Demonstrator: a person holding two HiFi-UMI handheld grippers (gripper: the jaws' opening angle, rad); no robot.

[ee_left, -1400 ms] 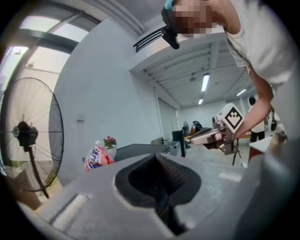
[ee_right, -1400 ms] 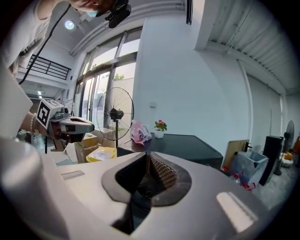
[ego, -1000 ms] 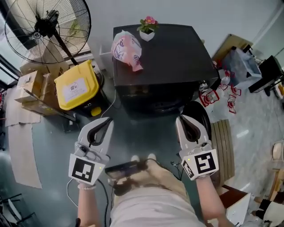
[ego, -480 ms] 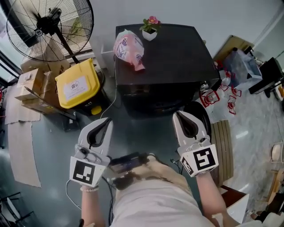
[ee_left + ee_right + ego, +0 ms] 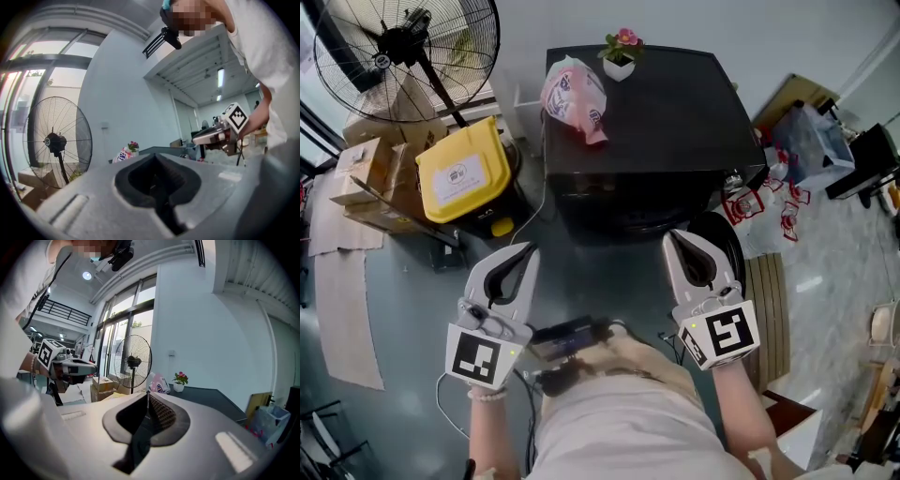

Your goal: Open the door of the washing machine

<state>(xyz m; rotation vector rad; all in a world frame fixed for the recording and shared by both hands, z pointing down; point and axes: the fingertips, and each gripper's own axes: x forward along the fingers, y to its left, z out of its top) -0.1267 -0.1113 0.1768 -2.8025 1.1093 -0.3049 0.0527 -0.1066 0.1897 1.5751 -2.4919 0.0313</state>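
The black washing machine (image 5: 647,122) stands ahead of me, its dark front face (image 5: 619,211) toward me. A dark round shape (image 5: 724,246) sits low at its front right corner; I cannot tell whether it is the door. My left gripper (image 5: 525,251) hovers short of the front, shut and empty. My right gripper (image 5: 673,240) hangs in front of the machine's right side; its jaws are closing the last bit with nothing between them. In the left gripper view the left gripper (image 5: 155,154) has its tips together. In the right gripper view the right gripper (image 5: 147,393) also shows its tips together.
A pink bag (image 5: 574,94) and a small flower pot (image 5: 621,54) rest on the machine's top. A yellow bin (image 5: 461,173), cardboard boxes (image 5: 366,183) and a standing fan (image 5: 403,47) crowd the left. A slatted roll (image 5: 769,309) and red scraps (image 5: 764,211) lie at the right.
The right gripper has edged slightly toward the machine. The left gripper has kept its place.
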